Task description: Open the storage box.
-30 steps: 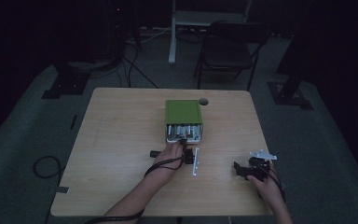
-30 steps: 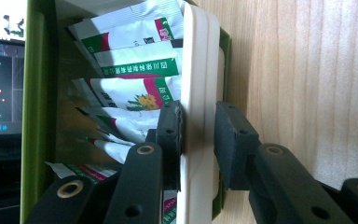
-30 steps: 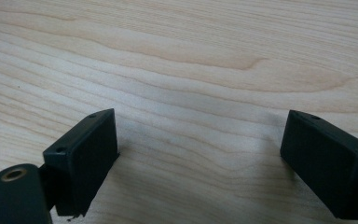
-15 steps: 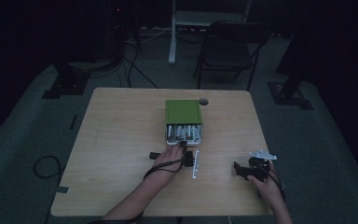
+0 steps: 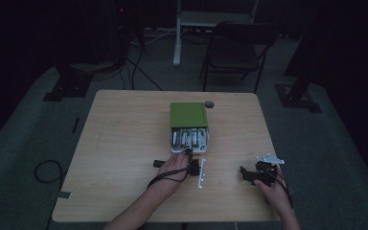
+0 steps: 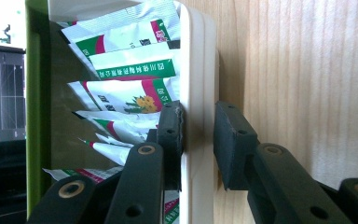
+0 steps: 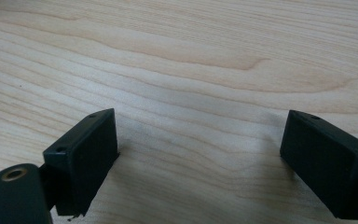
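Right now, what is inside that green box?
Inside the green box, the white tray holds white sachets with green and red print. The lid covers the rear; their number is unclear.

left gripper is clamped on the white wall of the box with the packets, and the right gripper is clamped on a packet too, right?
Not quite. The left gripper is shut on the box's white wall, but the right gripper holds no packet: in the right gripper view its jaws stand open over bare table.
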The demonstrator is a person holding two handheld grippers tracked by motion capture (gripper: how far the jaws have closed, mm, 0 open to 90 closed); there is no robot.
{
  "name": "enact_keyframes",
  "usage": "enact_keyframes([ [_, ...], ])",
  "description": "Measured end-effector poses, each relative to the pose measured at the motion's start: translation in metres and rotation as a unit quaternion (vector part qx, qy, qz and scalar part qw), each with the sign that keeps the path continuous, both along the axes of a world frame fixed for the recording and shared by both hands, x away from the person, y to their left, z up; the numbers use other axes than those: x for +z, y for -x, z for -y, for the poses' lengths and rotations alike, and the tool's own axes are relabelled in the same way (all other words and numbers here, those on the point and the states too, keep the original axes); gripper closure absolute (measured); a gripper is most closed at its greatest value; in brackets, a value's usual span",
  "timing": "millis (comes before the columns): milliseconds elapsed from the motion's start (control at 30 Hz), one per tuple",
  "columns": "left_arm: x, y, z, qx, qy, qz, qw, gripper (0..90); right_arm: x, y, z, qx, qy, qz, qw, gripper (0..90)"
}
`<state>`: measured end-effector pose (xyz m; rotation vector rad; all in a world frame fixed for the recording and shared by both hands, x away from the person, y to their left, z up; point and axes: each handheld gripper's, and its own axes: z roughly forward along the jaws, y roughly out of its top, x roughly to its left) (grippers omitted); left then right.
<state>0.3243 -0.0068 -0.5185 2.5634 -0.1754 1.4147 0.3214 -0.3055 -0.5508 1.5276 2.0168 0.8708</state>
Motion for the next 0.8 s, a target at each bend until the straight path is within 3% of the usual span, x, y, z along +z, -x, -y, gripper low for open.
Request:
enact_keyframes([
  [600,-0.001,0.02,-0.002,-0.013,0.01,-0.007,0.9998,73.9,0.0,0.0,0.0,0.0,0.0,0.0,1.0,10.5],
  [800,-0.002,0.028,-0.002,-0.013,0.005,-0.017,0.9998,74.3,0.0,0.0,0.0,0.0,0.0,0.0,1.0,10.5],
])
